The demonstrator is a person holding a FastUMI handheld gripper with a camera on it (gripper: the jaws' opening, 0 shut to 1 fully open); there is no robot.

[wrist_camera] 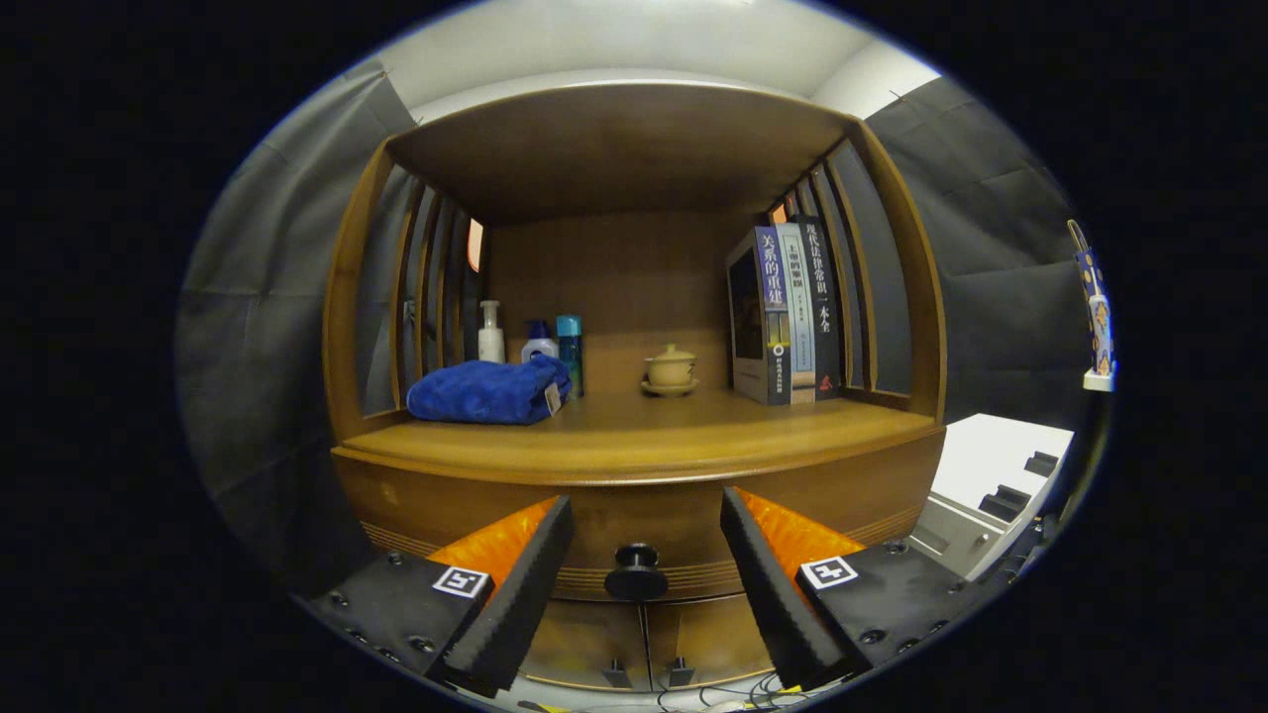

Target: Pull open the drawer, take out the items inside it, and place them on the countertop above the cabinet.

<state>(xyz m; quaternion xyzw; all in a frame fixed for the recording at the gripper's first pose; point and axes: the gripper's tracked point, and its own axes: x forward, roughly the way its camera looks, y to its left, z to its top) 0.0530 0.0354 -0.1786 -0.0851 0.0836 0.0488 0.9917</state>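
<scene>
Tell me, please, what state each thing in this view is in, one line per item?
Drawer: shut, its knob untouched.
Tongs: open, fingers either side of the knob, not touching it.
Blue towel: folded, lying on the countertop.
Lidded cup: lid on, upright on its saucer.
Books: standing upright.
Bottles: upright, capped.

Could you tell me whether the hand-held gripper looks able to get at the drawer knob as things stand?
Probably yes. The hand-held gripper is open, and the drawer knob sits in the gap between its fingers with nothing in front of it. The drawer is closed, and the fingers do not yet press on the knob.
</scene>
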